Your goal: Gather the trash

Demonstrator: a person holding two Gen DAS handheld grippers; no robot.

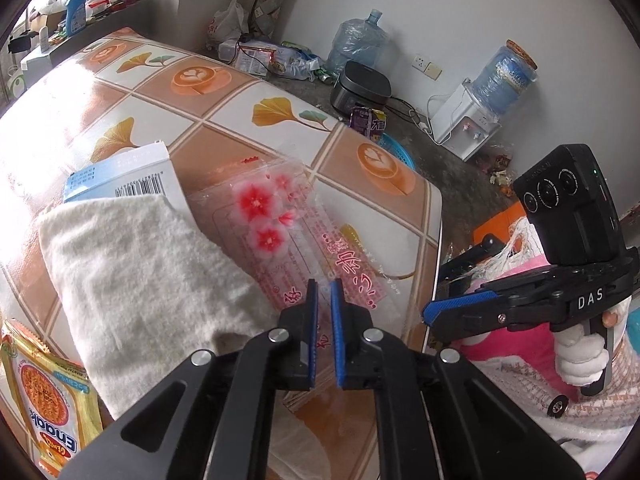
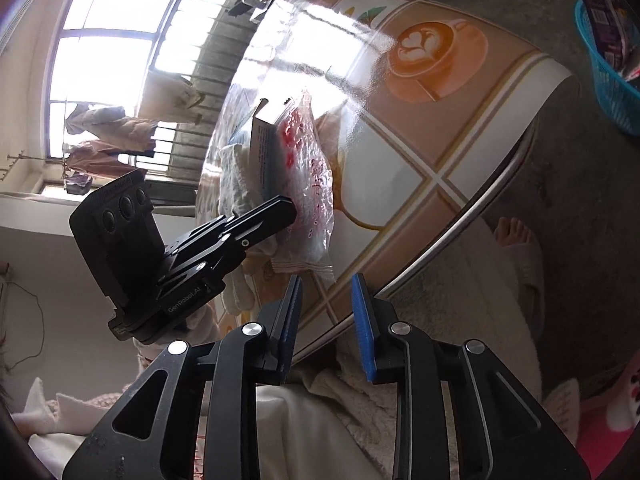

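A clear plastic wrapper (image 1: 272,220) printed with red flowers lies on the tile-patterned table (image 1: 224,120), partly under a white towel (image 1: 140,280). My left gripper (image 1: 325,292) points down at the wrapper's near end with its blue pads almost together, pinching the crinkled film. In the right wrist view the left gripper (image 2: 290,210) presses into the wrapper (image 2: 316,184). My right gripper (image 2: 326,300) hovers at the table's rounded metal edge with its jaws apart and nothing between them. It also shows as the right gripper (image 1: 434,292) just off the table's right side.
A white and blue box (image 1: 128,184) lies under the towel, and a yellow snack packet (image 1: 44,400) sits at the near left. On the floor are a blue basket (image 2: 608,92) with a purple packet, a rice cooker (image 1: 360,88), water jugs and litter. A gloved hand (image 1: 580,356) holds the right gripper.
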